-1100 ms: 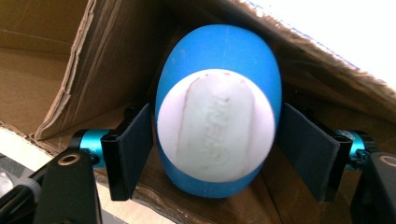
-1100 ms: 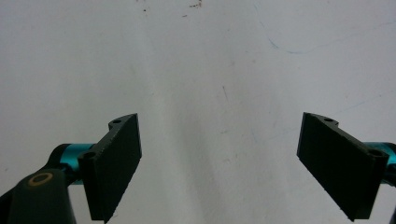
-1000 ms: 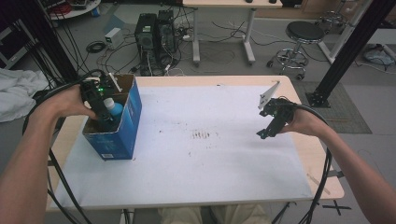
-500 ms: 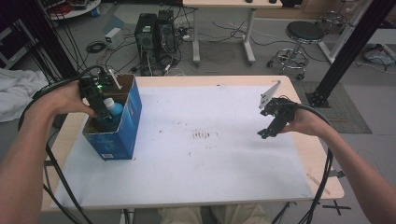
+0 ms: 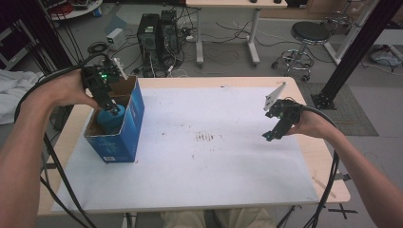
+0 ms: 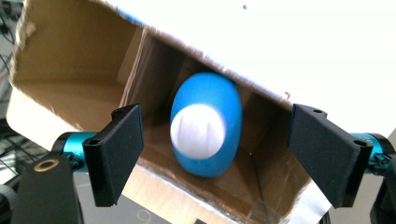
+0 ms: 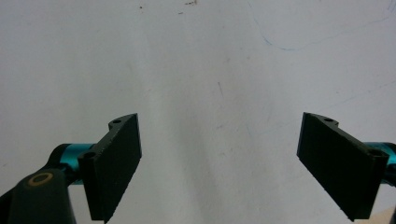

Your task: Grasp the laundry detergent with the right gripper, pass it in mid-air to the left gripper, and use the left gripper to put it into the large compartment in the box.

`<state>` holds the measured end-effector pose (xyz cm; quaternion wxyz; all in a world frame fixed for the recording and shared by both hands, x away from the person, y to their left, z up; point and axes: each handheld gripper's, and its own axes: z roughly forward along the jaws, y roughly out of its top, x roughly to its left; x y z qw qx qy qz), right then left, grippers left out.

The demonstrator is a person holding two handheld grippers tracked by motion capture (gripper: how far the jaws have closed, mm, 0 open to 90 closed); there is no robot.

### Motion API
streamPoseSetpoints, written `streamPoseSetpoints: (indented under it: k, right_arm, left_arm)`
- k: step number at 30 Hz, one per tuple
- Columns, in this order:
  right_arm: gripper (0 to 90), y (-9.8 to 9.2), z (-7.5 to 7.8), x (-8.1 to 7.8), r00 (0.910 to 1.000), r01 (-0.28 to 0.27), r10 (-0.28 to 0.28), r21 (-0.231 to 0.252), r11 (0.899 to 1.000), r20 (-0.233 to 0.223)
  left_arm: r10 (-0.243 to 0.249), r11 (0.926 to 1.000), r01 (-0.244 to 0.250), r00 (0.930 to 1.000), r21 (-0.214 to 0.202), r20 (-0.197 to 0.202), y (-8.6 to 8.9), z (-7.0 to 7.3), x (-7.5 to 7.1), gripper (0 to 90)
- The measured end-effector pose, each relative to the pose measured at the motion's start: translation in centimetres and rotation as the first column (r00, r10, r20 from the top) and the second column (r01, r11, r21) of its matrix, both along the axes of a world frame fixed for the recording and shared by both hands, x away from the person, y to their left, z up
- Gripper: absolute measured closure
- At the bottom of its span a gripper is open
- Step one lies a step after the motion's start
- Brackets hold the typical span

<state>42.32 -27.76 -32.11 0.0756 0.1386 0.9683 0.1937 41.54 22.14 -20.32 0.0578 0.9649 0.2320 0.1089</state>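
A blue bottle (image 5: 110, 121) with a white cap (image 6: 197, 130) lies inside an open blue cardboard box (image 5: 123, 137) at the table's left side. My left gripper (image 5: 110, 105) hovers over the box mouth, open, its jaws standing wide on either side of the bottle (image 6: 205, 126) without touching it. The bottle looks blurred in the left gripper view. My right gripper (image 5: 271, 134) hangs open above the white sheet (image 5: 209, 161) near the right edge, with nothing between its jaws (image 7: 219, 163).
The white sheet covers most of the wooden table (image 5: 328, 156) and carries faint brown stains (image 5: 206, 137) at its middle. Behind the table stand computer towers (image 5: 159, 35), a stool (image 5: 309, 38) and a black frame post (image 5: 359, 47).
The left gripper has let go of the bottle, which now sits lower inside the box. The left hand rose slightly. The right gripper has barely moved.
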Motion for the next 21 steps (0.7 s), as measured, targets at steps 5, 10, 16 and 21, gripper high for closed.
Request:
streamPoseSetpoints:
  k: [5, 10, 16, 21]
  right_arm:
    - [13.0, 0.2, 0.2, 0.0, 1.0000, -0.002, 0.002, -0.003, 1.000, 0.005]
    - [13.0, 0.5, 0.3, 0.0, 0.9999, -0.008, 0.008, -0.006, 1.000, 0.011]
    - [13.0, 0.7, 0.3, 0.0, 0.9999, -0.012, 0.012, -0.012, 1.000, 0.010]
    - [13.0, 0.9, 0.5, 0.0, 0.9998, -0.011, 0.011, -0.014, 1.000, 0.016]
  left_arm:
    - [-0.049, 0.9988, 0.049, 0.9986, -0.010, 0.023, -2.4, 1.1, -0.1, 18.5]
    - [-0.109, 0.9940, 0.109, 0.9931, -0.009, 0.043, -5.2, 1.6, -0.2, 17.4]
    - [-0.164, 0.9863, 0.165, 0.9853, -0.010, 0.048, -8.6, 0.9, 0.0, 16.2]
    - [-0.187, 0.9812, 0.188, 0.9813, -0.042, 0.047, -11.2, -0.7, 0.4, 16.1]
